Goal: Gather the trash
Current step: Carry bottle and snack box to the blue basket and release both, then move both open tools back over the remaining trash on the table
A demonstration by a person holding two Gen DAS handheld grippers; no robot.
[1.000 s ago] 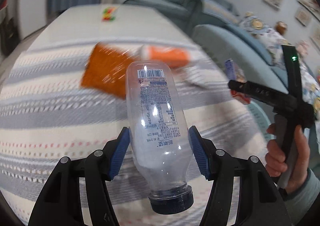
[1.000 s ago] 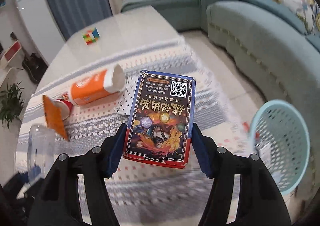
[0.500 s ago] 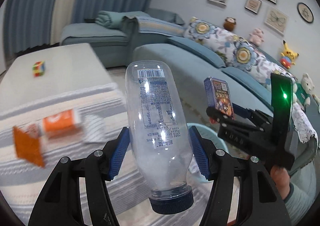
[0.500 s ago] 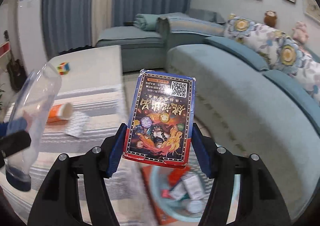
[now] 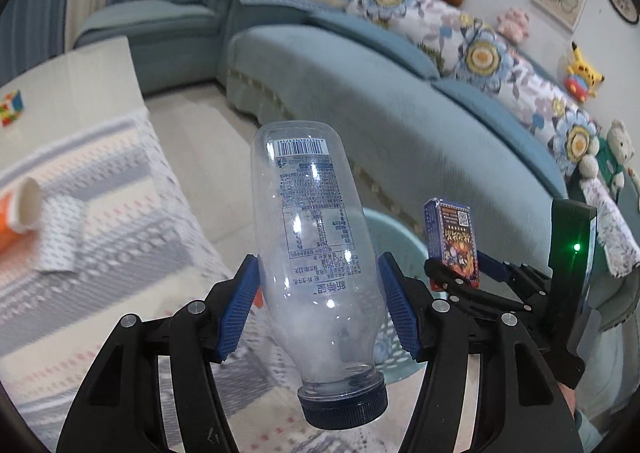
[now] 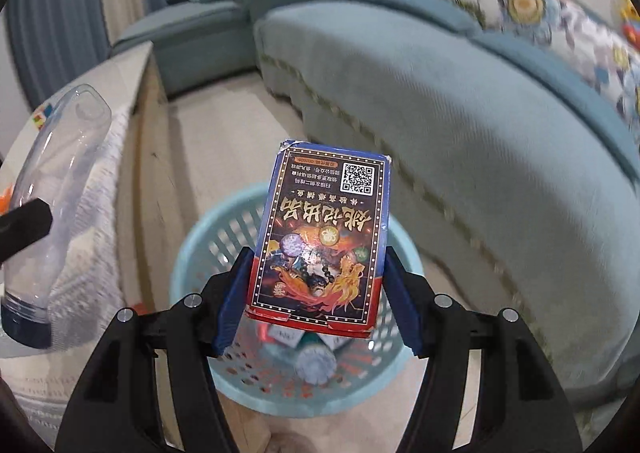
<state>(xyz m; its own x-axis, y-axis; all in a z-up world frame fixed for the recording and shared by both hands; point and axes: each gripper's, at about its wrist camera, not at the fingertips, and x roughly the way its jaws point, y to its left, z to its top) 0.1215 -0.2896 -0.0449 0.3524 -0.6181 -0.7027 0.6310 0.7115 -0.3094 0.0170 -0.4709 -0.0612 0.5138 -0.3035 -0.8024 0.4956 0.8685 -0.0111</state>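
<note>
Pinching a clear, empty plastic bottle [image 5: 316, 253] across its body, the left gripper [image 5: 318, 309] had both blue ribbed pads [image 5: 240, 313] pressed to the sides; the bottle's dark blue screw cap [image 5: 344, 405] pointed toward the camera, its barcode end away. Right gripper [image 6: 316, 301] clamped on a flat blue-and-red printed cardboard box [image 6: 320, 245], QR-code end farthest from the camera, pads against both long edges. That box hung directly above a round pale-blue perforated plastic basket [image 6: 200, 237] on the floor; bits of packaging lay in the basket's bottom, blurred. In the left view the same basket showed behind the bottle, partly hidden. The right gripper and its box stood just beside the bottle on the right.

To the left, a striped woven cloth [image 5: 100, 237] covered the low table [image 5: 80, 73]. On it lay an orange-and-white paper cup [image 5: 16, 213] on its side and a dotted white wrapper [image 5: 60, 237], touching. A colourful puzzle cube [image 5: 11, 108] sat farther back on the bare tabletop.

Beyond, a long teal fabric sofa [image 5: 420, 125] curved past the basket, with flowered cushions [image 5: 480, 53] and plush toys [image 5: 582, 71] along its back.
</note>
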